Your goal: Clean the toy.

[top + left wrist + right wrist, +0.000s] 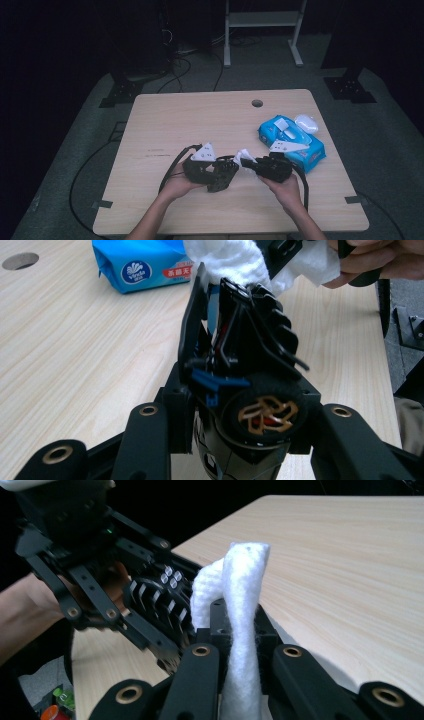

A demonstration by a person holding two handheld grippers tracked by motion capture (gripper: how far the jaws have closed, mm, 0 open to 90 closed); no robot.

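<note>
Over the table's near middle, my left gripper [220,174] is shut on a black finned device [250,340] with a round end showing a gold coil and small blue parts. Its jaws clamp the device from both sides. My right gripper [251,164] faces it from the right and is shut on a folded white wipe [245,580]. The wipe [243,156] stands up between the right jaws, and its top presses against the far end of the device [160,605]. In the left gripper view the wipe [235,260] covers the device's tip.
A blue pack of wet wipes [291,142] lies at the table's right side with its white lid [306,122] flipped open. The wooden table [200,120] has a cable hole [257,103] near its far edge. Cables trail over the left edge.
</note>
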